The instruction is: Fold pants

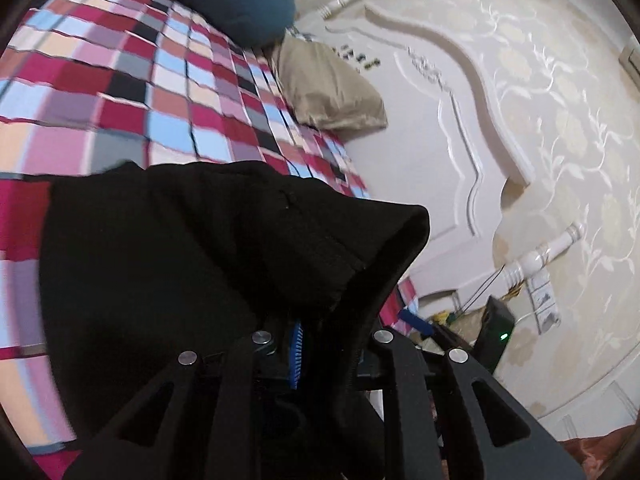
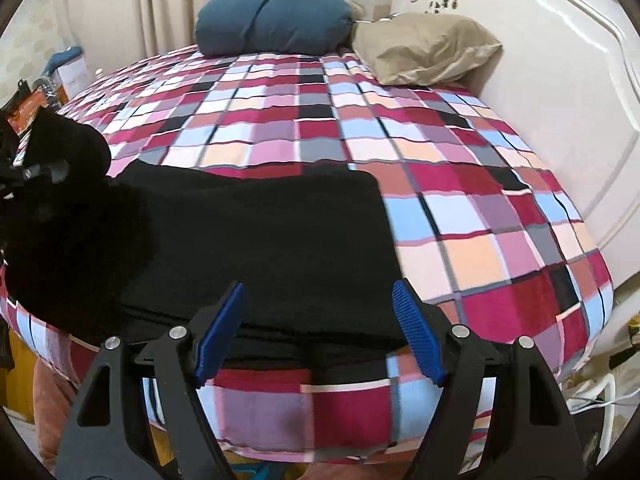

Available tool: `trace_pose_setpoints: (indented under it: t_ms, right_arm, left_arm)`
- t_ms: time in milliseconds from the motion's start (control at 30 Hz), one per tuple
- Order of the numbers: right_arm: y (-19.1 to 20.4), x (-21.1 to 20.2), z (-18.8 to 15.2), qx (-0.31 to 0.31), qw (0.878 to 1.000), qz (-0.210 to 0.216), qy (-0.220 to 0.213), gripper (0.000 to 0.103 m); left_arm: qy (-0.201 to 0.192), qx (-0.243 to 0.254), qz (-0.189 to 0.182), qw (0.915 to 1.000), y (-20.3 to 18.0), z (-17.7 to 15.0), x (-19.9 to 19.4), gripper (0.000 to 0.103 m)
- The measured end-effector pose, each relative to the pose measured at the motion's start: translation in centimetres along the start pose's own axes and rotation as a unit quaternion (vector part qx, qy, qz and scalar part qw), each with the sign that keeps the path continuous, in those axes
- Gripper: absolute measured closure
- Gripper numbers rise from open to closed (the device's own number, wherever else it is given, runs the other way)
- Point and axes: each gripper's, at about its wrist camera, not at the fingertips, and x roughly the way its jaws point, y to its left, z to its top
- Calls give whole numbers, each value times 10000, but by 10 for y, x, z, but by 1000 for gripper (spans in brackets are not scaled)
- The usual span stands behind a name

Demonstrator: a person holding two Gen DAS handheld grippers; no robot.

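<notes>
The left tongs are clamped on a bunched end of the black pants, lifting that end off the bed so the cloth drapes over the fingers and hangs in a thick fold. The right tongs stand wide open with nothing between their blue pads, poised just over the near edge of the pants. The pants lie flat on the checked bedspread near the bed's front edge, long axis running left to right across the right view, right end squared off, left end raised; a blue pillow and tan pillow sit well beyond by the white headboard.
</notes>
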Motion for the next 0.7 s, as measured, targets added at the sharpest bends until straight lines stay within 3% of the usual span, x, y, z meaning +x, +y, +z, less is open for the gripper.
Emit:
trace_pose_setpoints:
  t_ms: [267, 533, 633, 700]
  right_arm:
    - [-24, 8, -8, 189, 9998, -29, 82, 28]
    - [-33, 15, -10, 251, 9996, -6, 145, 28]
    - [-33, 15, -11, 252, 9996, -5, 154, 28]
    - [-34, 15, -11, 266, 9995, -12, 162, 28]
  left_arm:
    - [371, 56, 232, 9990, 1, -9, 53, 87]
    - [443, 147, 453, 9979, -3, -10, 71, 87]
    - [443, 290, 695, 9962, -8, -12, 76, 86]
    - [458, 305, 807, 9952, -10, -13, 80, 80]
